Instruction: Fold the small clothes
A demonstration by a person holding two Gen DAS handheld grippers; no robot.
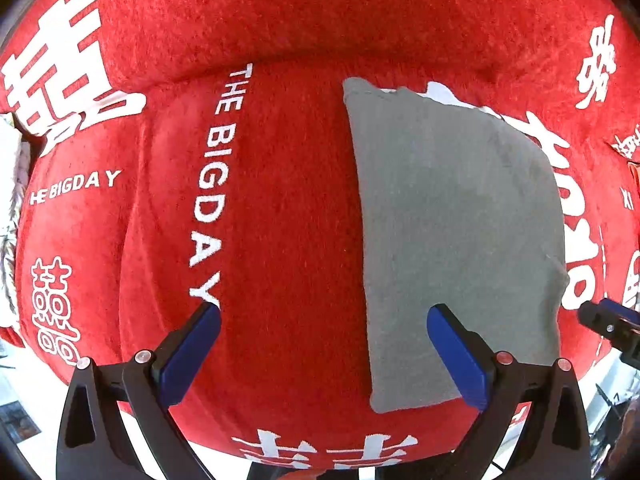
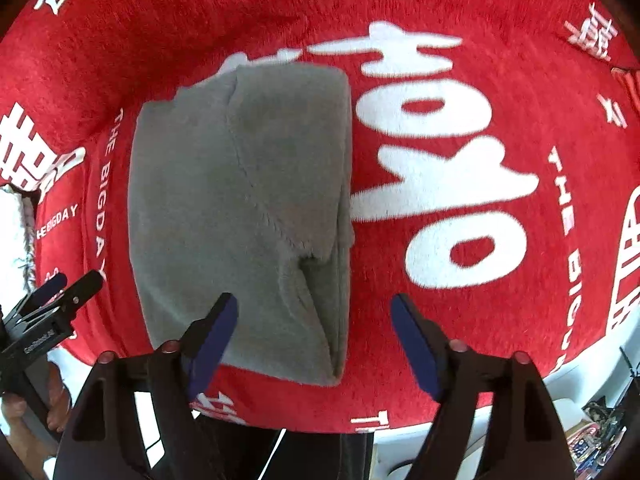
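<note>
A small grey garment [image 1: 456,240] lies folded into a tall rectangle on a red cloth printed with white characters [image 1: 280,200]. My left gripper [image 1: 324,316] hangs open above it, its right blue pad over the garment's lower left part and its left pad over bare red cloth. In the right wrist view the same grey garment [image 2: 240,208] shows a diagonal folded edge. My right gripper [image 2: 314,306] is open over the garment's lower right corner, with nothing pressed between its pads. Each gripper's tip shows at the edge of the other's view.
The red cloth [image 2: 440,320] covers a cushion-like surface with a raised back edge at the top. White floor or furniture [image 2: 580,380] shows beyond the cloth's near edge. A hand [image 2: 24,420] holds the left gripper at the lower left.
</note>
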